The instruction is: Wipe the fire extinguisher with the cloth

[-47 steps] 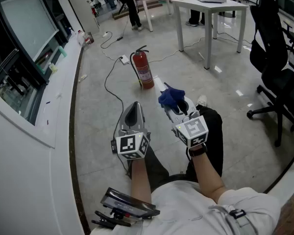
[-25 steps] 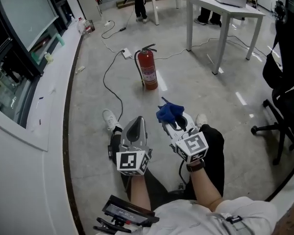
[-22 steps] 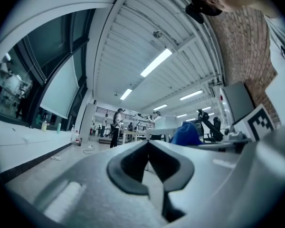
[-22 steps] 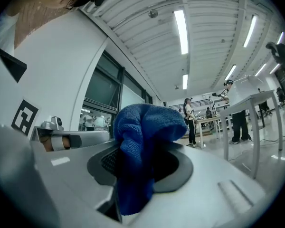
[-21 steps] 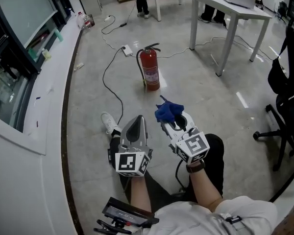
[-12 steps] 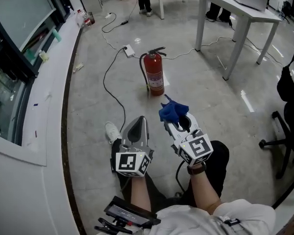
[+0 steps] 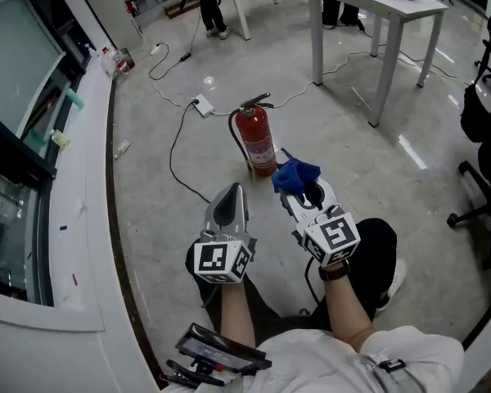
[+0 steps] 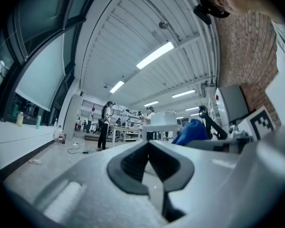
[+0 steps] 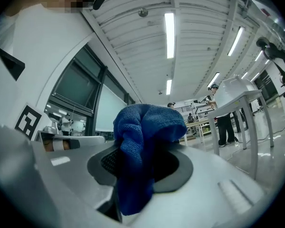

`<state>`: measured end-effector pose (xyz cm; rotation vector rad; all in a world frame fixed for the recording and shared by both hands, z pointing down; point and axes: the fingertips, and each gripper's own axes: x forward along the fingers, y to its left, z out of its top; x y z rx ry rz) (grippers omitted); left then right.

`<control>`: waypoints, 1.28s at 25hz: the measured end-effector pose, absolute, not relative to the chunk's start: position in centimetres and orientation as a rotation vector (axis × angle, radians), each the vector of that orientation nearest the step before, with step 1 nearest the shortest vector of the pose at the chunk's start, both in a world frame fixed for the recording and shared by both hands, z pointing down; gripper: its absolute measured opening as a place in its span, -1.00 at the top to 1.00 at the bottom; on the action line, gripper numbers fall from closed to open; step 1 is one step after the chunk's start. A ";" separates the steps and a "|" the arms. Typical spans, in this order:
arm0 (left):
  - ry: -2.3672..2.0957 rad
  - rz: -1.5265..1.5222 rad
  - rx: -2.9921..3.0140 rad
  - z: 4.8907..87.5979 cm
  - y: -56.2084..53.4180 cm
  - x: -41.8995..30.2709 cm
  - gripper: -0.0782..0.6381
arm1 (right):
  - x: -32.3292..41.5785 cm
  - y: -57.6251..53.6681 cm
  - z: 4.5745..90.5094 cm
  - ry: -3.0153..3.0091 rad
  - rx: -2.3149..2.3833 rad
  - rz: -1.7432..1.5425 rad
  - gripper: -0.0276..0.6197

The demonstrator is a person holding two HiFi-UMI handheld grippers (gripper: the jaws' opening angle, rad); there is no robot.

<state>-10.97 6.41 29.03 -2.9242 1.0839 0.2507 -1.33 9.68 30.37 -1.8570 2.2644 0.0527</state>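
A red fire extinguisher (image 7: 259,140) with a black handle and hose stands upright on the grey floor in the head view, just beyond both grippers. My right gripper (image 7: 290,180) is shut on a blue cloth (image 7: 295,173), bunched at its tip just right of the extinguisher's base. The blue cloth (image 9: 143,146) fills the middle of the right gripper view, pinched between the jaws. My left gripper (image 7: 232,193) is shut with nothing in it, a little short of the extinguisher and to its left. In the left gripper view its jaws meet (image 8: 149,146), and the cloth (image 8: 191,131) shows at the right.
A black cable (image 7: 176,150) with a white power strip (image 7: 202,104) runs along the floor left of the extinguisher. A white table (image 7: 375,8) stands at the back right, and black office chairs (image 7: 484,129) at the right edge. A white counter (image 7: 78,219) lines the left. People stand far back.
The view has drawn closer to the extinguisher. Both grippers have come forward, and the cloth's tip now lies beside the extinguisher's base. The jaws stay as they were.
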 end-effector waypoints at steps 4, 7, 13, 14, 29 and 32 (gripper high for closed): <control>1.050 0.275 -2.932 28.3 2.3 -12.2 0.79 | -1.6 6.2 29.9 2.217 -1.917 0.068 0.50; 1.017 0.283 -2.944 28.0 -0.7 -12.7 0.79 | -1.8 3.7 29.6 2.191 -1.960 0.080 0.50; 0.903 0.329 -2.939 25.6 -5.6 -12.9 0.79 | -1.5 -0.8 28.4 2.130 -2.040 0.126 0.50; 0.888 0.334 -2.931 25.1 -6.4 -13.0 0.79 | -1.6 -1.6 28.0 2.120 -2.047 0.139 0.50; 0.893 0.337 -2.993 27.4 -13.9 -16.8 0.79 | -3.9 -10.1 29.4 2.136 -2.187 0.078 0.50; 0.896 0.340 -3.011 27.6 -14.9 -16.3 0.79 | -3.6 -10.6 31.1 2.159 -2.216 0.019 0.51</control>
